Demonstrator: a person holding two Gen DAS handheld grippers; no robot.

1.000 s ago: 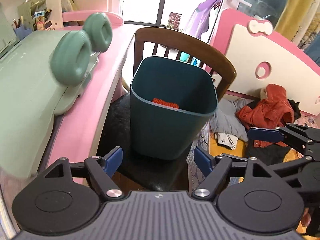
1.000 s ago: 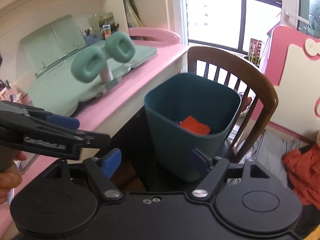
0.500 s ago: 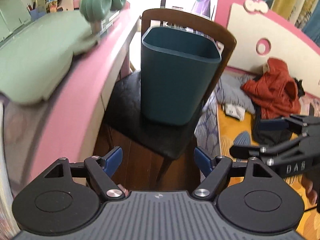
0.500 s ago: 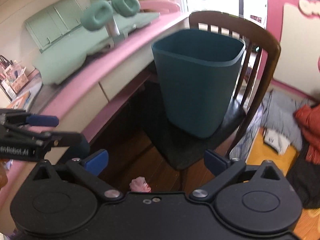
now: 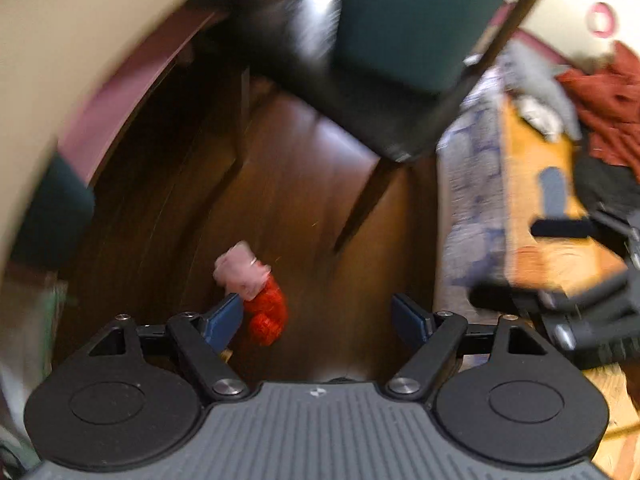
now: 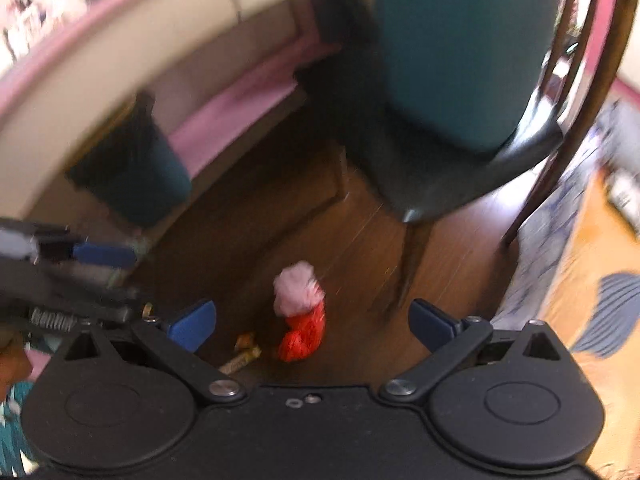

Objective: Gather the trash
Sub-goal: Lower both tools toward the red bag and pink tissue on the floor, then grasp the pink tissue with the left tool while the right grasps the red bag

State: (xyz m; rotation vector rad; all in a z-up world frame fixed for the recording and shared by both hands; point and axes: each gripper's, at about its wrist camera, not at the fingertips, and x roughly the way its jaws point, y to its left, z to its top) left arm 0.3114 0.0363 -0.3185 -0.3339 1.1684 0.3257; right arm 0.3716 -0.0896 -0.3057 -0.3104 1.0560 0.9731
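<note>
At the bottom of the left wrist view the left gripper fills the frame, its jaws wide apart with nothing pressed between them. Just past its left blue pad, low and left of centre, lie 2 pieces of trash touching each other on the dark wooden floor: a red crumpled piece nearer the camera and a pink crumpled wad just beyond it. The red piece sits beside the left pad (whether it touches is too blurred to tell).

In the right wrist view the right gripper also has its jaws spread wide and empty, with the same red piece and pink wad in the lower middle of the frame, between the 2 pads but on the floor beyond them. A small yellowish wrapper lies just left of the red piece. The left gripper shows at the left edge of this view.

Farther up, the chair stands with its dark seat in the upper centre, and the teal bin rests on that seat. The pink-edged desk curves across the upper left. An orange mat and a red garment lie at the right of the left view.
</note>
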